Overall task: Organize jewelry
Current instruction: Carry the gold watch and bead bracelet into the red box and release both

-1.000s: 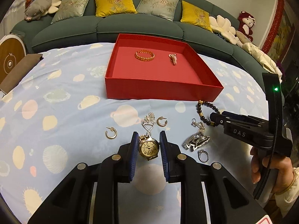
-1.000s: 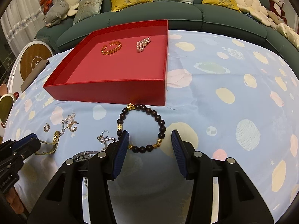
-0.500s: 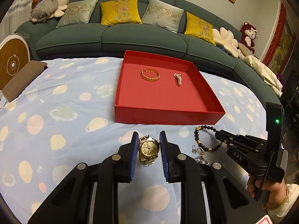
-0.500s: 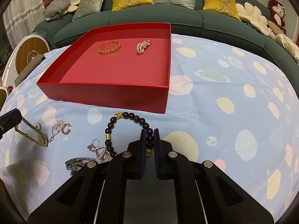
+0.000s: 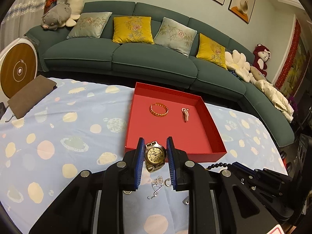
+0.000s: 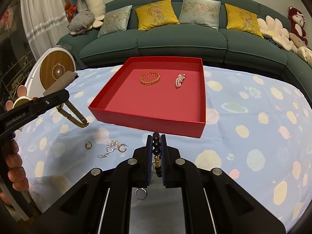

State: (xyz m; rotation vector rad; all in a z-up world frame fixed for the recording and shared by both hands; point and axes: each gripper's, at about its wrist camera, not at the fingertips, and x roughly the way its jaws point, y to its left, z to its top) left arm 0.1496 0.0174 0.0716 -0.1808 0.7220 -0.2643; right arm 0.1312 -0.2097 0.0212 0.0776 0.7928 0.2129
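- On my left, the left gripper (image 5: 155, 156) had its blue-padded fingers (image 5: 139, 159) pressed against the case of a gold-and-steel round-faced wristwatch (image 5: 155, 154), held above the planet-print blue tablecloth (image 5: 64, 136), just short of the near wall of the shallow red cardboard box (image 5: 215, 136).
- From the right wrist camera, the watch's gold link strap (image 6: 75, 117) hung down from that gripper.
- On the cloth below lay a small gold hoop earring (image 6: 88, 145), a silver chain (image 6: 109, 150) and a second hoop earring (image 6: 121, 147).
- Inside the box, a gold chain-link bangle (image 6: 149, 78) sat left of a pink pearl piece (image 6: 180, 80), well apart.
- On my right, the right gripper (image 6: 156, 154) had its fingers narrowed on a dark wooden bead bracelet with gold beads (image 6: 156, 149), lifted near the box's front wall.
- A silver ring (image 6: 140, 193) lay beneath that gripper.
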